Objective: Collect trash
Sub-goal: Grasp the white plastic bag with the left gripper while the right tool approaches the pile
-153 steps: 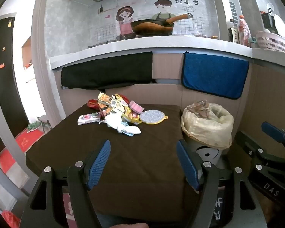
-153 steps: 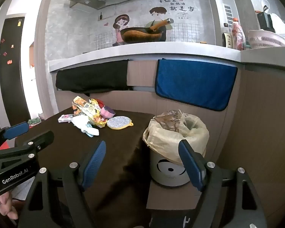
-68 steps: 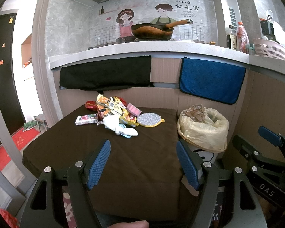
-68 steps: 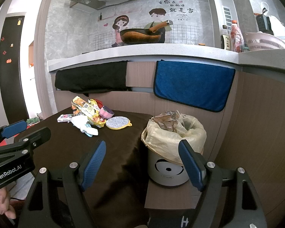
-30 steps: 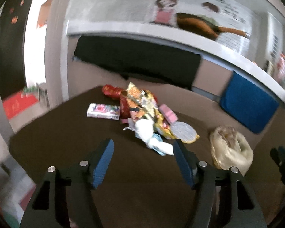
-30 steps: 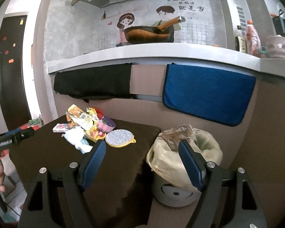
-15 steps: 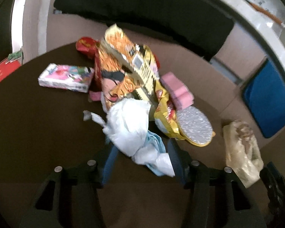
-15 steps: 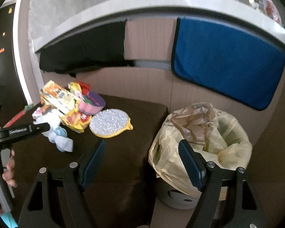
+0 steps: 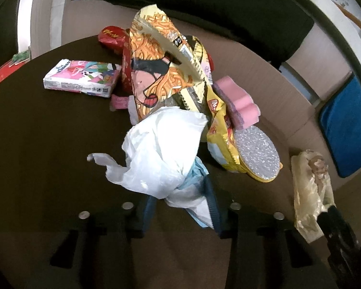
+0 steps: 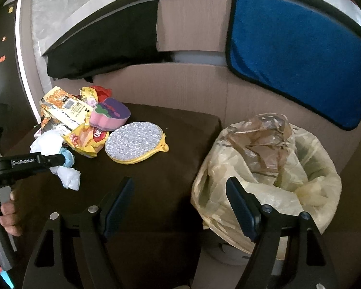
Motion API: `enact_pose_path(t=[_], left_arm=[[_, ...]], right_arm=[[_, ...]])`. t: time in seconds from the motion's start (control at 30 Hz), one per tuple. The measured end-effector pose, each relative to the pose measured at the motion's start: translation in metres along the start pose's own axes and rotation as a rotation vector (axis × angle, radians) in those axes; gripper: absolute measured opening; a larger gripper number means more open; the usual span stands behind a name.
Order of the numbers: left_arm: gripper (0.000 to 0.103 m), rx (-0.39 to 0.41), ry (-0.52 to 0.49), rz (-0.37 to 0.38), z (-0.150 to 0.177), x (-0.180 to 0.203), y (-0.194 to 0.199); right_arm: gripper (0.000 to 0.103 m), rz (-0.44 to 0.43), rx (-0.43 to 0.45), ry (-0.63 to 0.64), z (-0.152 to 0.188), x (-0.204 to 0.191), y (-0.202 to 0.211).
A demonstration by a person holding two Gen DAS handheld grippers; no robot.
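Note:
A crumpled white plastic bag (image 9: 161, 149) wrapped around something light blue lies at the near end of a trash pile on the brown table (image 9: 48, 144). My left gripper (image 9: 181, 207) straddles the bag's lower end. Its jaws are closing, the bag is between them, and a small gap still shows at the left pad. In the right wrist view the left gripper (image 10: 61, 160) reaches into the same bag (image 10: 48, 144). My right gripper (image 10: 179, 185) hangs open and empty over the table's right edge, beside the lined trash bin (image 10: 276, 168).
Behind the bag lie a noodle wrapper (image 9: 161, 67), a yellow wrapper (image 9: 219, 125), a red packet (image 9: 110, 37), a tissue pack (image 9: 81, 78), a pink sponge (image 9: 235, 101) and a silver scrub pad (image 9: 255, 151). The bin (image 9: 310, 187) stands off the table's right side. A person's hand (image 10: 7, 214) grips the left handle.
Both grippers have dropped and tilted down toward the table. The left one has come right up to the white bag and narrowed its jaws around it. The right one stays wide.

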State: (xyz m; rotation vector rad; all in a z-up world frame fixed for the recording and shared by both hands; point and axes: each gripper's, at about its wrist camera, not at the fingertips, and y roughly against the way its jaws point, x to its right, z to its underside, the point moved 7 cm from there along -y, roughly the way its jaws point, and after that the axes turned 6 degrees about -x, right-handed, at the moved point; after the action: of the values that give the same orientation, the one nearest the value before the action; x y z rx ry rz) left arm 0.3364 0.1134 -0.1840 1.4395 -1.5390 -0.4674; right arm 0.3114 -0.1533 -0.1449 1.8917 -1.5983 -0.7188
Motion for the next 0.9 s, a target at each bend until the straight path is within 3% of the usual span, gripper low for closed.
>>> enact_pose_path(t=[0.3,0.6,0.73,0.8,0.9], left_arm=[[0.032,0.11,-0.038,0.0,0.0,-0.03,0.063],[0.032,0.069,-0.163,0.032,0.019,-0.05,0.07],[0.04,0.081,-0.18,-0.002,0.025,-0.051,0.066],[0.05,0.066,-0.146,0.034,0.026,-0.055,0.063],[0.052,0.032,-0.084,0.065,0.029,-0.06,0.056]], right_arm=[[0.076,-0.041,0.025,0.08,-0.021,-0.032,0.002],[0.076,-0.11,-0.035,0.094,-0.018,-0.065,-0.012],[0.076,-0.105,-0.045,0.12,-0.014,-0.074,-0.011],[0.076,-0.103,-0.051,0.126,-0.011,-0.075,-0.011],[0.076,-0.107,-0.064,0.126,-0.007,-0.075,-0.012]])
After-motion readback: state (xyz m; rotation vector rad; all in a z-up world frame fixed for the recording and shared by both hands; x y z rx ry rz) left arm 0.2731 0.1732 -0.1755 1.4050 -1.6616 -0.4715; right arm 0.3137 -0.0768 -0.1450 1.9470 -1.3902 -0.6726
